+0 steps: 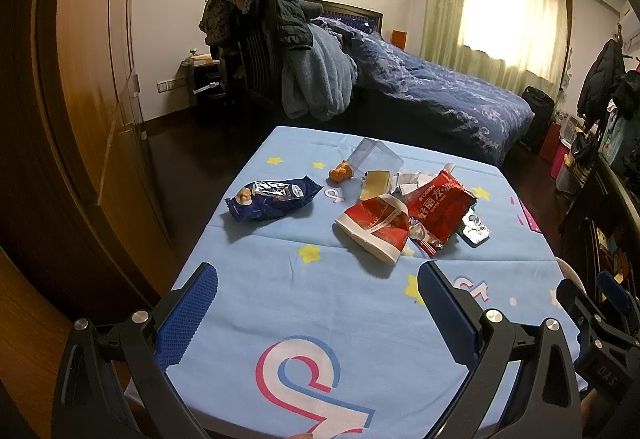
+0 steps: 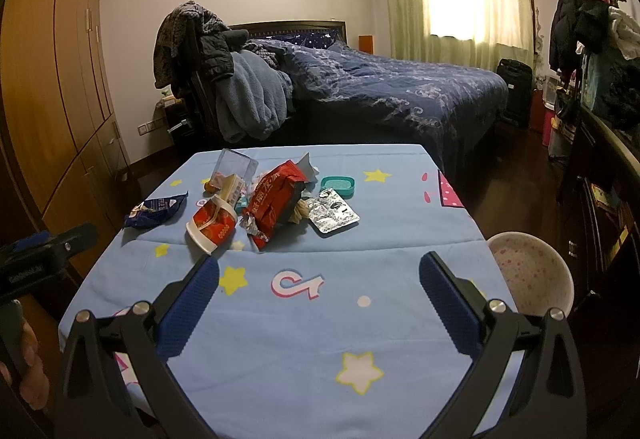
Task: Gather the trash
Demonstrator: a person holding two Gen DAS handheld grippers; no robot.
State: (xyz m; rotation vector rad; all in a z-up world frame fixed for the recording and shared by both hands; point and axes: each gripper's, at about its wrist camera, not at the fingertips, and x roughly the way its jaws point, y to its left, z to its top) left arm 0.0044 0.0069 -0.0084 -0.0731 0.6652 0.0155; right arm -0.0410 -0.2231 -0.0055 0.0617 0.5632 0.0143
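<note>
The trash lay in a loose heap toward the far half of the tabletop [image 2: 304, 319], nearer its far edge than the near one. At the heap's middle sat a red snack bag [image 2: 276, 195], torn open and crumpled, its foil lining showing at the ripped end. Touching it on the left, a red and white paper cup [image 2: 210, 225] lay tipped on its side with its mouth toward the near edge. Just right of the bag rested a spent silver blister pack [image 2: 334, 215], flat and shiny, and behind that a small teal dish [image 2: 338, 186]. A dark blue wrapper [image 1: 274, 197], also opened and wrinkled, lay apart from the heap toward the left edge. At the far edge a clear plastic box [image 1: 374, 157] stood tilted, with a small orange toy [image 1: 340, 171] beside it; whether those two counted as trash could not be told.

Off the right edge, below the tabletop's level, a pale speckled bin [image 2: 530, 275] stood open, probably placed there so items could be dropped straight over the edge.

Both tools hung above the near edge, well short of the heap. The left gripper [image 1: 318, 313] had its jaws spread wide with nothing between them, and the right gripper [image 2: 320, 307] was likewise parted and empty, apparently readied for a first reach.
</note>
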